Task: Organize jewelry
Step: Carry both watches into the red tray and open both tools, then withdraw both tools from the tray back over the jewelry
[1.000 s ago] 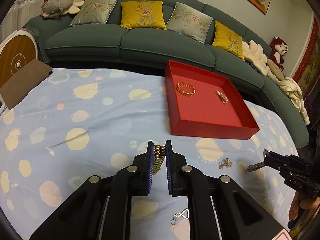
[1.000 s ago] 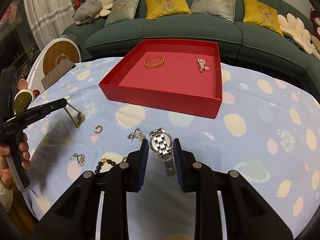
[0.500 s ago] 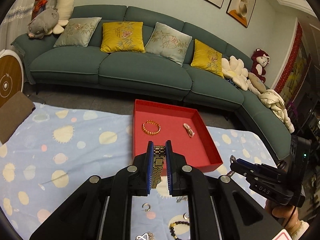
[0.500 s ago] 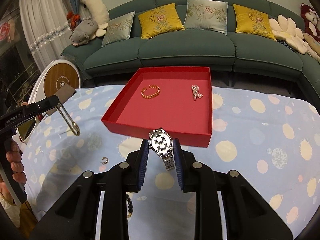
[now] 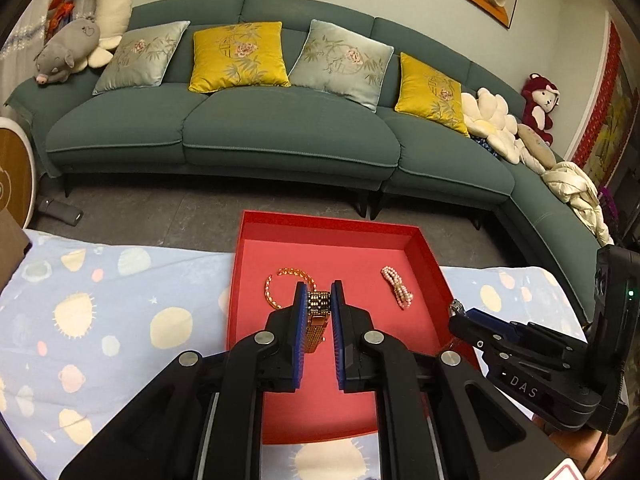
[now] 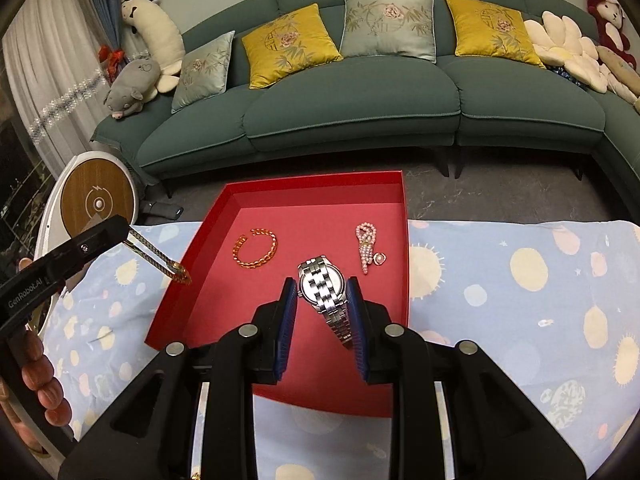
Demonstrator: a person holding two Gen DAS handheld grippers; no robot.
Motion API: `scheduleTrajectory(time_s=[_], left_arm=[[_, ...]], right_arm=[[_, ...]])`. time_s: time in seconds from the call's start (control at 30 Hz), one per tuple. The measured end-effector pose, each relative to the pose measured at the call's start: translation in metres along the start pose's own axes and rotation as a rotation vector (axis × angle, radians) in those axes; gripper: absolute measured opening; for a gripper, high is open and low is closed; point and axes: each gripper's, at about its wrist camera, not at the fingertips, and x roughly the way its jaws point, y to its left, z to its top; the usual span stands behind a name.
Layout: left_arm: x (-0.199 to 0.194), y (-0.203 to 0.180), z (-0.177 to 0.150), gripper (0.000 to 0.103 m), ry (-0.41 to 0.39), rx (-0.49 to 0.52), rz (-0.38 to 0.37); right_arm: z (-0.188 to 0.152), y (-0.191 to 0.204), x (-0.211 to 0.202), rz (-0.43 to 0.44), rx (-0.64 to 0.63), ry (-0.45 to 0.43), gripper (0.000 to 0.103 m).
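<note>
Left gripper (image 5: 319, 295) clamped on a gold link watch (image 5: 316, 320), held over the red tray (image 5: 430, 256). Right gripper (image 6: 323, 292) clamped on a silver steel watch (image 6: 325, 290), also over the tray. Right view alone shows the gold strap dangling clear of the near-left tray wall, plus fingers (image 6: 42, 380) on the left handle; left view hides most of that strap between its pads. Gold chain bracelet (image 6: 256, 250) and pink bead piece (image 6: 368, 246) lie on the tray floor, apart. Tray sits on a dotted blue cloth (image 6: 520, 280).
</note>
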Motion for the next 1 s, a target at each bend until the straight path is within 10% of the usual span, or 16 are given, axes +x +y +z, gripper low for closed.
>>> scheduleTrajectory(time_s=[0.1,0.2,0.27,0.37,0.73,1.0], left_arm=[[0.016,0.005,-0.005,0.009,0.021,-0.019,0.026],[0.015,0.009,-0.009,0.029,-0.003,-0.026,0.073],[0.004,0.010,-0.009,0.050,-0.031,-0.013,0.098],[-0.024,0.010,-0.012,0.058,-0.070,0.015,0.102],[-0.143,0.025,-0.073,0.062,-0.064,-0.033,0.101],[-0.150,0.049,-0.158,0.063,0.056,-0.110,0.124]], right_arm=[[-0.003,-0.002,0.018,0.012,0.002,0.026,0.025],[-0.003,0.000,0.019,-0.001,-0.013,-0.016,0.031],[-0.002,0.001,0.006,-0.010,0.000,-0.078,0.054],[0.000,0.005,-0.029,0.001,0.004,-0.165,0.056],[-0.062,0.038,-0.172,0.012,-0.053,-0.274,0.058],[-0.150,0.056,-0.171,0.014,-0.076,-0.136,0.063]])
